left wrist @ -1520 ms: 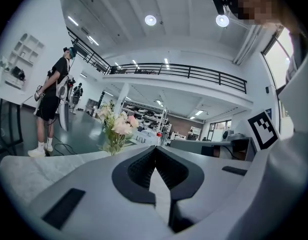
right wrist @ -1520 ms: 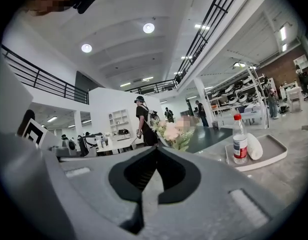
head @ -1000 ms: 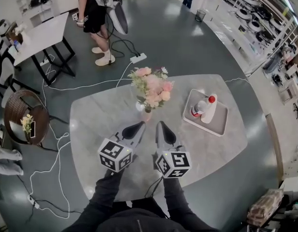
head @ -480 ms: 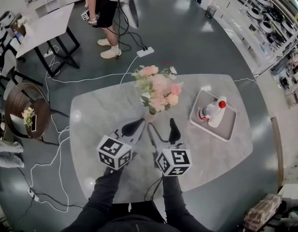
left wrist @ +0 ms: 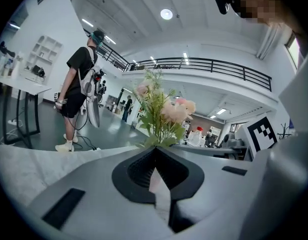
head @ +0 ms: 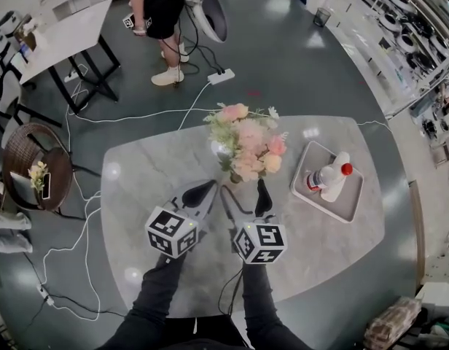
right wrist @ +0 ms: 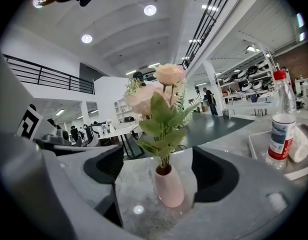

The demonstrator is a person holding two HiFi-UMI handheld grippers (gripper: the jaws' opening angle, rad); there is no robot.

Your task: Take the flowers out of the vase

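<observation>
the flowers (head: 248, 141) stood in the little pink vase (right wrist: 168, 186), just ahead of my right gripper (head: 243, 188) and lined up with its gap. its jaws had just been opening wide, touching nothing. i figured: clamp the vase low, pinch the stems near its mouth, pull straight up. left gripper (head: 212, 187) sat shut and empty alongside, both reaching nearly level over the table (head: 137, 173).

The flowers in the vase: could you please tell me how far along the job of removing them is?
Done: nothing yet; the flowers stand in the pink vase on the table. In hand: the right tongs have just been opening and frame the vase without touching it; the left tongs are shut and empty. Left: grip the flowers, lift them out.
</observation>
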